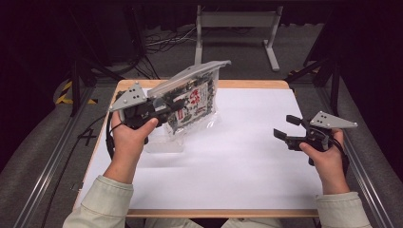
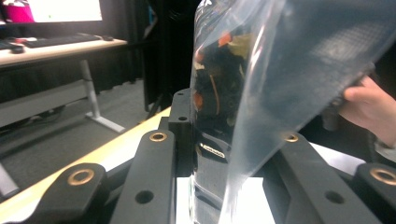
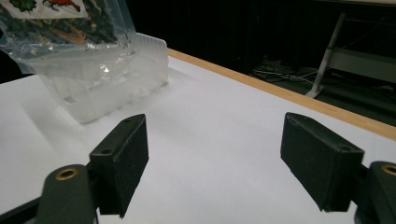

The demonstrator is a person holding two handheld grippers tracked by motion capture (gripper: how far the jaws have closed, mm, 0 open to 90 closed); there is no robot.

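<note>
Pinching the snack bag [image 1: 192, 102] by one edge, the left gripper [image 1: 177, 105] could let it slip onto the clear tray [image 1: 164, 142]; the right gripper [image 1: 284, 128] hangs released.

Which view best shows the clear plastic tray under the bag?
The right gripper view: the clear plastic tray sits unobstructed on the white table, ribbed wall visible. In the high view the tray is faint beneath the printed snack bag. The left gripper view gives no clear sight of it.

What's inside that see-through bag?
The clear bag in the left gripper holds dark dried bits with orange pieces. A red-and-white label covers part of them, so what lies behind it stays hidden.
</note>
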